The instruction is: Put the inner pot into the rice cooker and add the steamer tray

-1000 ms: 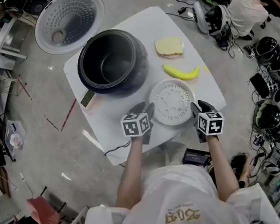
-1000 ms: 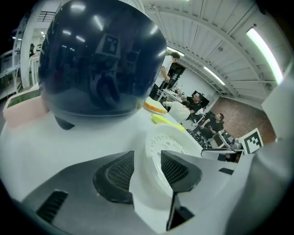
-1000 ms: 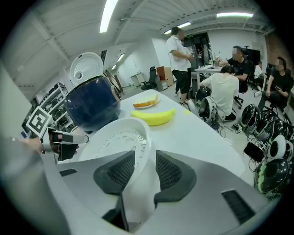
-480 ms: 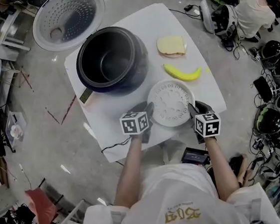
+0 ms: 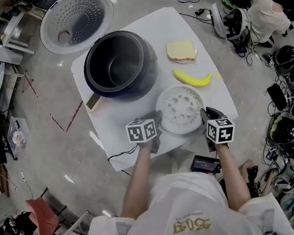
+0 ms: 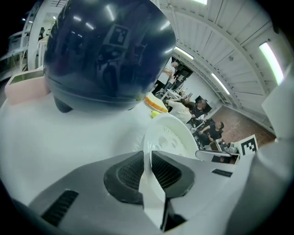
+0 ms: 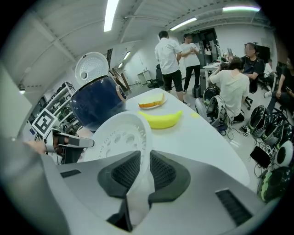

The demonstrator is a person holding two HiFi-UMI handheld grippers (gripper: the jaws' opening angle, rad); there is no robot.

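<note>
The white perforated steamer tray [image 5: 180,109] lies at the table's near edge. My left gripper [image 5: 157,120] holds its left rim and my right gripper [image 5: 204,117] its right rim. Both pairs of jaws have just been closing, with the rim between them. In the left gripper view the pads clamp the thin tray [image 6: 170,137] edge at the left gripper [image 6: 148,158]. In the right gripper view the right gripper [image 7: 144,167] is shut on the tray [image 7: 118,135] the same way. The dark blue rice cooker [image 5: 120,64] stands open behind, its dark bowl showing.
The cooker's round lid [image 5: 75,20] hangs open at the far left. A banana [image 5: 192,78] and a slice of bread on a plate [image 5: 181,51] lie to the right of the cooker. A cable [image 5: 121,155] runs off the white table [image 5: 200,29]. People and gear crowd the floor at right.
Both grippers stay at the tray's two sides and the tray lies in the same spot. Only the head view has shifted slightly.
</note>
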